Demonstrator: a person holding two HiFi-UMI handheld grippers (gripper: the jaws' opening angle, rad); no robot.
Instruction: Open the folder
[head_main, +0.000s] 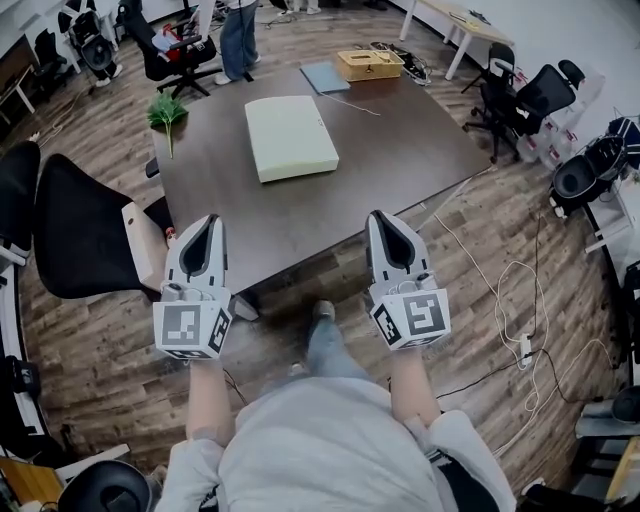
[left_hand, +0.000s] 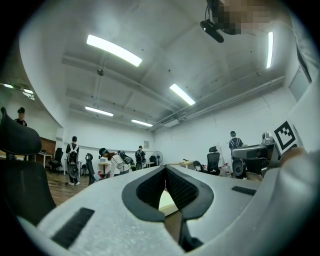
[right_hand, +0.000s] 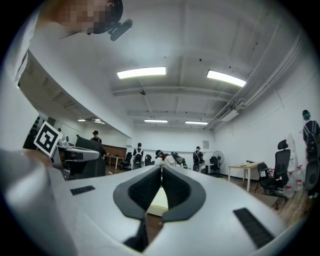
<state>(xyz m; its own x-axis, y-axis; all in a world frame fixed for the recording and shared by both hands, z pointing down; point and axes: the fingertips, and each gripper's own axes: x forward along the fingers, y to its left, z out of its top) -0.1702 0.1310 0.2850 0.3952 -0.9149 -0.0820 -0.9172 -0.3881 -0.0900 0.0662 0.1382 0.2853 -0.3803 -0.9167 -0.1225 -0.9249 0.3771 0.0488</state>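
A pale cream folder (head_main: 290, 136) lies flat and closed on the middle of the dark brown table (head_main: 400, 150). My left gripper (head_main: 212, 222) hangs over the table's near edge at the left, jaws together with nothing between them. At the same edge on the right is my right gripper (head_main: 378, 218), likewise shut and empty. Both point level toward the folder, well short of it. In the left gripper view the folder (left_hand: 166, 202) shows as a pale sliver behind the closed jaws (left_hand: 165, 168). The right gripper view gives the same peek of the folder (right_hand: 158, 200) behind its shut tips (right_hand: 161, 166).
At the table's far end sit a wooden box (head_main: 369, 64) and a blue-grey notebook (head_main: 325, 77); a green plant sprig (head_main: 166, 112) lies at the left corner. Black office chairs (head_main: 75, 230) stand left and right. Cables (head_main: 500, 290) trail on the wooden floor. People stand at the far side.
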